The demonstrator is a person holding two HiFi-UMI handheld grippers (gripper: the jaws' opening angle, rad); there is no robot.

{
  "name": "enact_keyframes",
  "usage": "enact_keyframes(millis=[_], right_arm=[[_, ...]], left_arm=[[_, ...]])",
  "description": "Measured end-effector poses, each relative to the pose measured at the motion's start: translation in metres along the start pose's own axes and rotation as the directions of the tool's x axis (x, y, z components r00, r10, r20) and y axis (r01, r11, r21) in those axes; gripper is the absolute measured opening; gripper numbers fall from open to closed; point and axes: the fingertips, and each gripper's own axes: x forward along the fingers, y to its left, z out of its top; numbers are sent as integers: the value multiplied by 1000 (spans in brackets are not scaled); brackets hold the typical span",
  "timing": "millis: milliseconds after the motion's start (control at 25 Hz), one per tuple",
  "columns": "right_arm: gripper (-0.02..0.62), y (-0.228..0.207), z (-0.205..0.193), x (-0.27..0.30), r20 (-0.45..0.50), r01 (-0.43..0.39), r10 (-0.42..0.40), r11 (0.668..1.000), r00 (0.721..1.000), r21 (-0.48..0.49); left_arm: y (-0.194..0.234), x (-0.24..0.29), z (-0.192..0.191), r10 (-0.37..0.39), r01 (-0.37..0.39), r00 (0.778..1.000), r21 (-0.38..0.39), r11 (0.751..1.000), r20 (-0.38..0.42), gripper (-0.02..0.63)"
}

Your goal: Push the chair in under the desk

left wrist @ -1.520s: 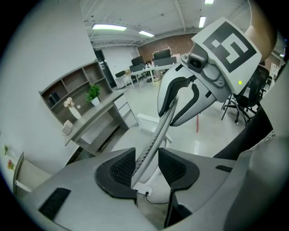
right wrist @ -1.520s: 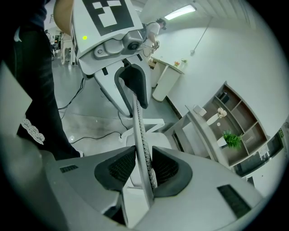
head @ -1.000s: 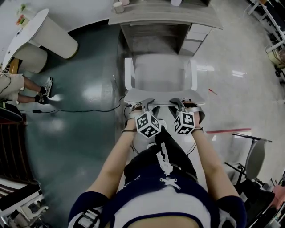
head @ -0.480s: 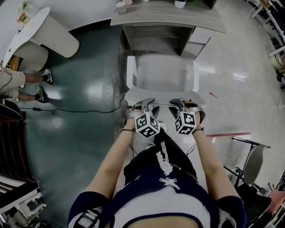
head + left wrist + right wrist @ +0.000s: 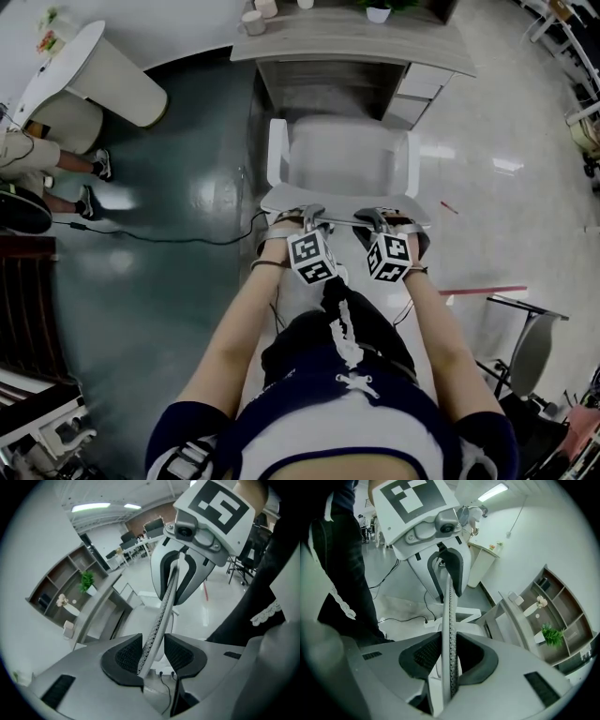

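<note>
Chair (image 5: pixel 342 155) and bench (image 5: pixel 347 33) are seen in line from the head view. The white chair is stood in front of the bench's knee opening, with its seat facing that opening. The front edge of the seat is placed near the mouth of the opening, while the seat and both armrests are still shown out in front of the bench top. A stack of drawers (image 5: pixel 405 89) is fitted at the right side of the opening, and a cup (image 5: pixel 251 21) and a small plant pot (image 5: pixel 378 11) are set on the bench top.

The backrest (image 5: pixel 342 204) is held along its top edge by both claws, side by side and a little apart. The left claw (image 5: pixel 153 652) is closed on the perforated edge of the backrest, which is seen running up between its two dark pads. The right claw (image 5: pixel 450 656) is likewise clamped on that edge. Its jaws have just been closing, and the thin edge is caught between the pads. Both claws are pointed steeply downward, and both of the person's forearms are stretched forward to them.

A black cable (image 5: pixel 159 236) is laid across the dark green floor (image 5: pixel 159 309) to the left of the chair. A second person (image 5: pixel 37 164) is seated at the far left beside a round white table (image 5: pixel 56 66). Another chair (image 5: pixel 530 342) is stood at the lower right.
</note>
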Motion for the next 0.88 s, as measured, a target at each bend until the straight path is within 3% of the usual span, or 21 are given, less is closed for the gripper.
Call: enact_keyframes(millis=[160,280,560,880], right_arm=[[92,0,3,3,35,-11,11,1000,999,-6],[92,0,3,2,57,-11,12,1000,998,-8],[92,-1,4,2,62,-51,52,999,997,-17],[92,-6,5,2,63,-69,70,998,996,-15]], left_arm=[[2,13,-11,-69,74,992,38,997,-103,155],[2,16,-14,-55,62,988,47,997,-145,152],[5,14,-13,-46,41,989,-40,998,-139,166],[10,15,-12,-32,22,991,-75,997,-131,178]])
